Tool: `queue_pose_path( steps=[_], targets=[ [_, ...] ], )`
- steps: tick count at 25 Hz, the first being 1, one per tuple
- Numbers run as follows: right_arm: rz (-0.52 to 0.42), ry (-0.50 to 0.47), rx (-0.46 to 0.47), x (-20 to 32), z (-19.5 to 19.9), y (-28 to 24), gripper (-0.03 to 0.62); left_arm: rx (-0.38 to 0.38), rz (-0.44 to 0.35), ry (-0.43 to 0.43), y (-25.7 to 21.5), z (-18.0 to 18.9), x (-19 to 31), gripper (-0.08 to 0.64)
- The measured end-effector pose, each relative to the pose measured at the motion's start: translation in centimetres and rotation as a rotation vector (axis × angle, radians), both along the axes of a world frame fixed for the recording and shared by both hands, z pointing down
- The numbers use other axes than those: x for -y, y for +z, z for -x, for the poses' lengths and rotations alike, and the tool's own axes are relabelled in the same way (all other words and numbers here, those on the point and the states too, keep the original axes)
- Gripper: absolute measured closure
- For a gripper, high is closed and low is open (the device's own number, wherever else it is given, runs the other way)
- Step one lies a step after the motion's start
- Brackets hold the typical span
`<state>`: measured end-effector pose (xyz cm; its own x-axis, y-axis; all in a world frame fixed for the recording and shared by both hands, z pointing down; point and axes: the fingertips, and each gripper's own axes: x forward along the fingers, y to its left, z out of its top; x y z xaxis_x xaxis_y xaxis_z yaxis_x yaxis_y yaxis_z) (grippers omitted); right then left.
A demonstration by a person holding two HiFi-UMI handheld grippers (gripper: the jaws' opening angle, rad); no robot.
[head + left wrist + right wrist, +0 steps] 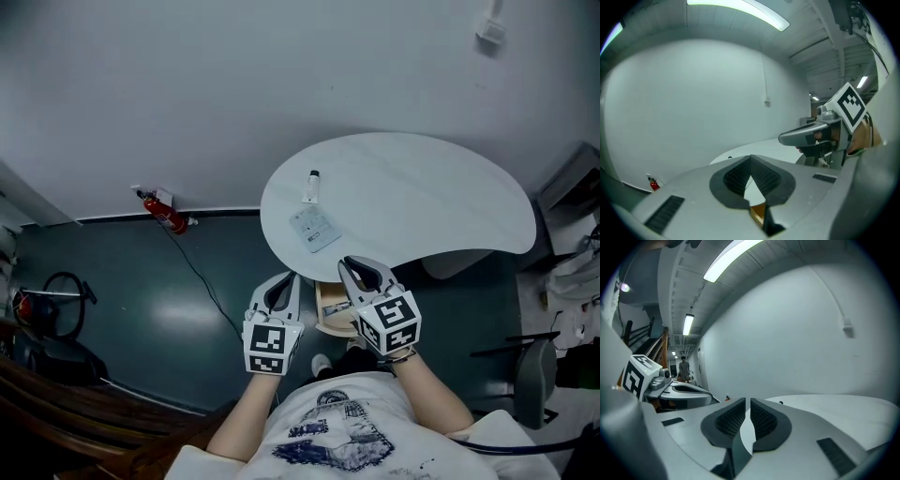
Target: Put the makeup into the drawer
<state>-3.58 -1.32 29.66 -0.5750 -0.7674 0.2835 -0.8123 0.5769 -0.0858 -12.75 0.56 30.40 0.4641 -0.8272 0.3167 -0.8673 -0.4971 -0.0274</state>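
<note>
A small white tube with a dark cap (311, 186) and a flat pale packet (314, 228) lie near the left end of the white rounded table (441, 202). Under the table's near edge a wooden drawer (330, 309) stands pulled out. Both grippers are raised in front of the person, below the table edge in the head view. My left gripper (284, 278) (751, 157) is shut, its pads meeting at the tips with nothing held. My right gripper (355, 264) (746, 400) shows a narrow slit between its pads and nothing in it. Each gripper appears in the other's view.
A red fire extinguisher (167, 216) with a cable stands on the dark floor by the wall. A chair (534, 375) and clutter are at the right, and dark equipment (56, 309) at the left. A person (684, 367) stands far off down a corridor.
</note>
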Motion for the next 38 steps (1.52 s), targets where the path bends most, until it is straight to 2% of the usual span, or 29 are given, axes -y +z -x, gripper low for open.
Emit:
queue_pose_path(
  steps=[9, 18, 38],
  targets=[
    [-0.077, 0.030, 0.021, -0.4, 0.0, -3.6, 0.571, -0.017, -0.079, -0.022, -3.5, 0.2, -0.4, 0.513],
    [-0.104, 0.031, 0.027, -0.5, 0.2, -4.9, 0.572, -0.030, -0.103, -0.030, -4.4, -0.1, -0.6, 0.513],
    [-0.075, 0.044, 0.031, -1.3, -0.2, -4.2, 0.572, -0.039, -0.081, -0.003, -3.7, -0.4, -1.4, 0.514]
  ],
)
